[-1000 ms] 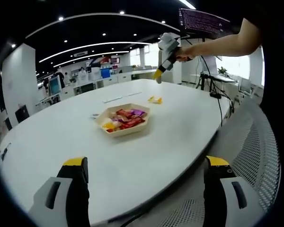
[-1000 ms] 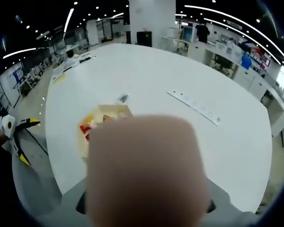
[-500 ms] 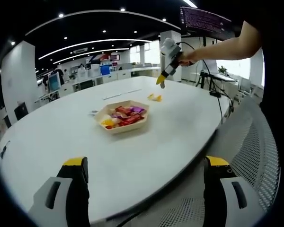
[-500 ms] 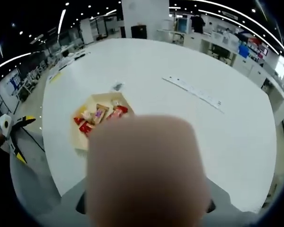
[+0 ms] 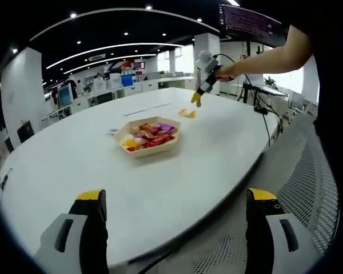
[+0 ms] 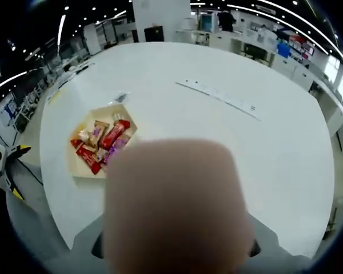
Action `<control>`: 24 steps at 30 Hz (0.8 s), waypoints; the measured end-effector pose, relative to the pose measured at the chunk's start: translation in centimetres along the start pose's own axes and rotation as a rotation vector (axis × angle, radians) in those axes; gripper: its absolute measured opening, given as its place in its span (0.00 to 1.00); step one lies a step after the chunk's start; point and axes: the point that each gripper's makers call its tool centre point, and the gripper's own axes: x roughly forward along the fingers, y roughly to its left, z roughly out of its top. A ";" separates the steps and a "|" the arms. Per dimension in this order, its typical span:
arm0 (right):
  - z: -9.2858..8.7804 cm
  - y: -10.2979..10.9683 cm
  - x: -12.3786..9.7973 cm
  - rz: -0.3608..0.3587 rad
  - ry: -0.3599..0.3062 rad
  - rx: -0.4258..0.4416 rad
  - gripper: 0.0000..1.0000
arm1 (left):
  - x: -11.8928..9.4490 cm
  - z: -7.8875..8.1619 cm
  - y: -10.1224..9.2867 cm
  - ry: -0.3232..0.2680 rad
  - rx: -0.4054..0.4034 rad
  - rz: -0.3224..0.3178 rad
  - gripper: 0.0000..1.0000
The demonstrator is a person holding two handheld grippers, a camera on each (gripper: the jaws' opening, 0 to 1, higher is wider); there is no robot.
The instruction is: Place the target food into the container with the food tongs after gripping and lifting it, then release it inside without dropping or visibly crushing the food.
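Observation:
A pale hexagonal tray [image 5: 127, 150] of wrapped snacks sits mid-table; in the right gripper view the tray [image 6: 75, 170] lies at left. A small yellow item [image 5: 187, 113] rests on the table beyond it. My left gripper [image 5: 177, 195] is open over the near table edge, with nothing between its yellow-tipped jaws. A hand holds my right gripper [image 5: 196, 98] above the yellow item, its yellow tips together as one point. A blurred pinkish mass [image 6: 174, 205] close to the lens hides the right gripper's own jaws. The left gripper [image 6: 11, 171] shows at the left edge.
A large white oval table [image 5: 74, 171] carries a flat white power strip [image 6: 217, 96] and a small wrapper [image 6: 121, 97] beyond the tray. A grey mesh chair [image 5: 308, 188] stands at right. Desks, monitors and a pillar fill the office behind.
The right gripper has come down and nearer the yellow item on the table. In its view the tray has slid left and shows fully. The left gripper stays open.

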 end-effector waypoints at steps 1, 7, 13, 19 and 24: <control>-0.1 -0.3 0.1 -0.003 0.001 0.004 0.30 | 0.0 0.0 0.0 0.003 0.000 -0.001 0.99; -0.5 -1.5 0.7 -0.014 0.009 0.023 0.30 | 0.1 -0.4 -0.2 0.027 -0.009 -0.008 0.97; -0.2 -2.2 1.4 -0.017 0.005 0.037 0.30 | 0.1 -0.5 -0.2 0.039 -0.013 -0.006 0.97; -0.2 -2.7 2.4 -0.021 0.011 0.041 0.30 | 0.2 -0.8 -0.2 0.055 -0.020 -0.009 0.97; -0.1 -3.5 3.2 -0.028 0.009 0.053 0.30 | 0.2 -1.0 -0.2 0.067 -0.025 -0.011 0.97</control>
